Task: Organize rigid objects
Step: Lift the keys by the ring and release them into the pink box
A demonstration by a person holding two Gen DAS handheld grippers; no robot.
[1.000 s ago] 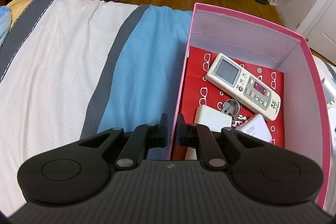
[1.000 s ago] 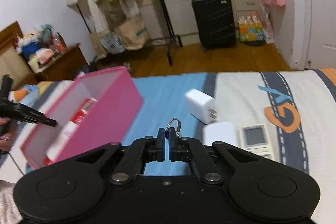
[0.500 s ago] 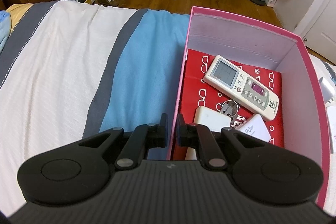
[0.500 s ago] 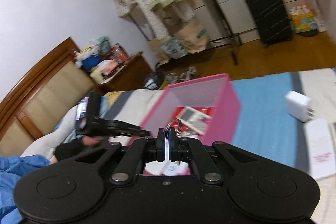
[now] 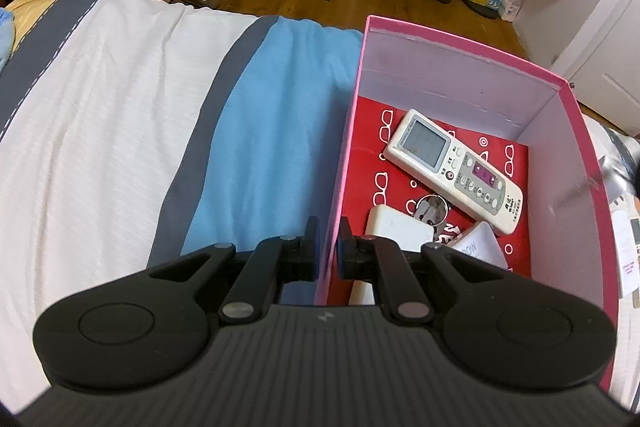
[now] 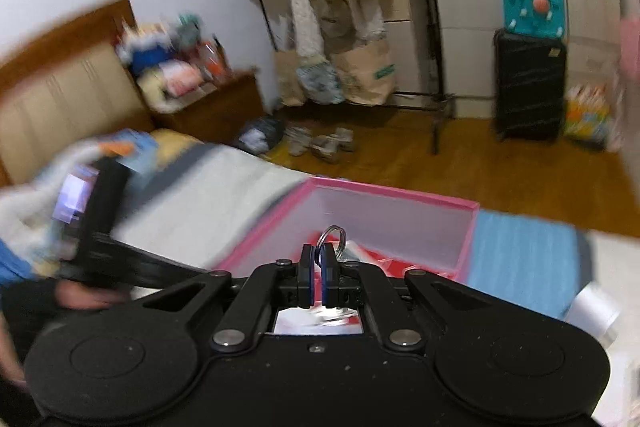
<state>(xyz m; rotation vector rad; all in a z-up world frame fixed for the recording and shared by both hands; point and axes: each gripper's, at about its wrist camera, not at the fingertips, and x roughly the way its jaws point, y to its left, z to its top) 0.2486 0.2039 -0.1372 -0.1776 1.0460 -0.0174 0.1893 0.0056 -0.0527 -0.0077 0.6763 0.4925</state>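
Left wrist view: the left gripper [image 5: 327, 243] pinches the near left wall of the pink box [image 5: 576, 131], one finger outside over the striped bedspread [image 5: 120, 115], the other inside. The box is open-topped, pale lilac inside, with a red sheet printed with white spectacles [image 5: 368, 163] on its floor. On that sheet lie a white remote [image 5: 454, 165] with a grey screen, set at a slant, a key ring [image 5: 431, 207] just beside its lower edge, a white charger [image 5: 400, 229] and a second white block [image 5: 478, 247] (partly hidden by the gripper). Against a second ago, the box and its contents sit where they did and the grip on the wall is unchanged; a blurred streak now shows past the right wall.

Right wrist view: the right gripper [image 6: 318, 261] is pressed shut on a silver ring [image 6: 331, 235], which stands up above the fingertips, and it hangs directly over the open box [image 6: 400, 223]. A white cylinder [image 6: 592, 307] lies on the bed at right. The left gripper [image 6: 120, 259] and the hand [image 6: 80, 297] holding it appear at left, smeared. A second ago this camera faced the bed with the box off to the left (a charger and remote ahead); now the box fills the centre and the room is motion-blurred.
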